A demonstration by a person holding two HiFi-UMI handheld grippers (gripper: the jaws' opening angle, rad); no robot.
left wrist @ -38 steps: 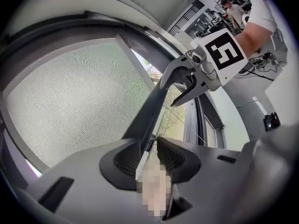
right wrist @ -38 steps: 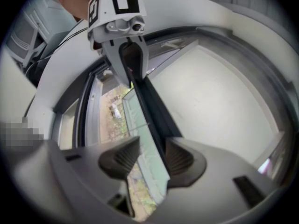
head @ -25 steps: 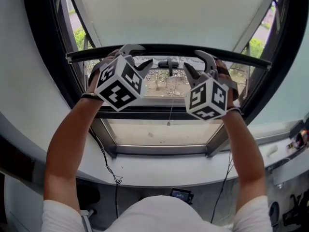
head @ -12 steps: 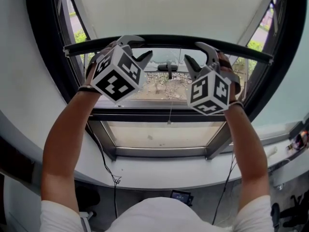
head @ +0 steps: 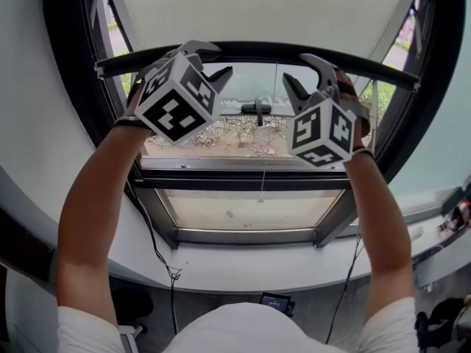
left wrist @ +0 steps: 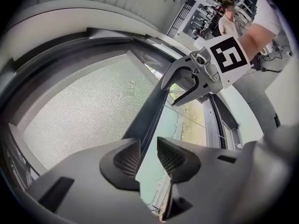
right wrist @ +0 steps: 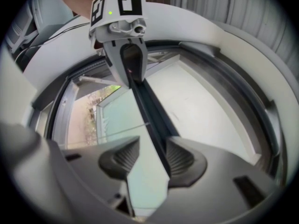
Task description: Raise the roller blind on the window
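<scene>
Head view: bottom bar (head: 254, 49) of roller blind (head: 257, 6) horizontal across upper window (head: 221, 170), between jaws of left gripper (head: 219, 59) and right gripper (head: 294, 68), equally near. Left gripper view: jaws wide, bar unclamped. Right gripper view: likewise, bar against one pad (right wrist: 180, 158).

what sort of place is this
Probably an office or lab: a dark-framed window with a roller blind, a cable hanging below the white sill, and cluttered desks in the left gripper view.

Roller blind (head: 257, 9) cut off at top, floor gadget (head: 275, 299) indistinct
</scene>
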